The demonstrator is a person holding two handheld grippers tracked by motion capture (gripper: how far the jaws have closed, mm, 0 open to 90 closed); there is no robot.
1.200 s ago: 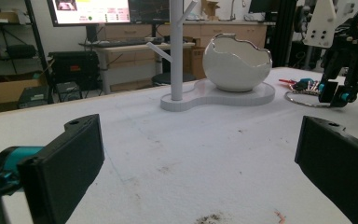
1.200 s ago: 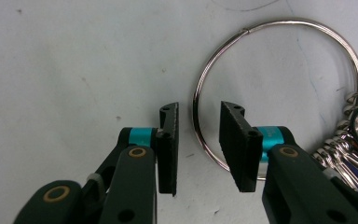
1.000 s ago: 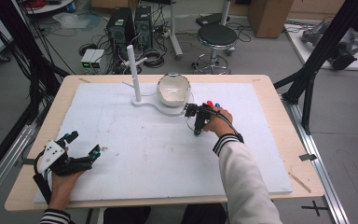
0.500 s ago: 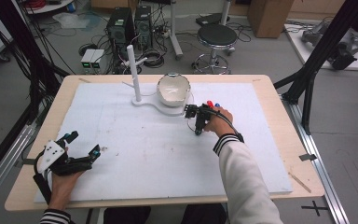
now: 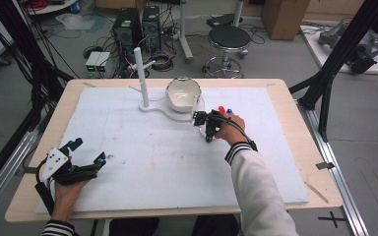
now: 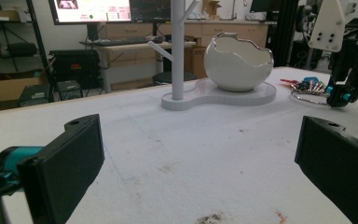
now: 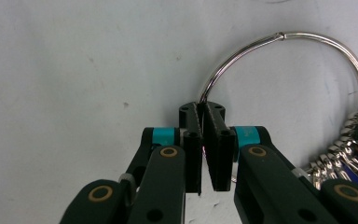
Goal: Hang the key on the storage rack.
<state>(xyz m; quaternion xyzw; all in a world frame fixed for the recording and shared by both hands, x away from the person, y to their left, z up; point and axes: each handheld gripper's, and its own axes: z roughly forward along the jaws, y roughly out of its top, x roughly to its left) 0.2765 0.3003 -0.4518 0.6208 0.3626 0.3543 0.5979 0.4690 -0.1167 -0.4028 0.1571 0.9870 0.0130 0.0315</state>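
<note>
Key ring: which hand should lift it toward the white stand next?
Right. The right gripper is already shut on the key ring, close to the stand. The left gripper sits open at the near table edge.

bowl [image 5: 182, 93] on stand [image 5: 170, 110] | post [image 5: 141, 76] left | key ring [image 7: 289, 70] right of stand

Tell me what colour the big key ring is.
Shiny silver metal; the key ring shows best in the right gripper view.
</note>
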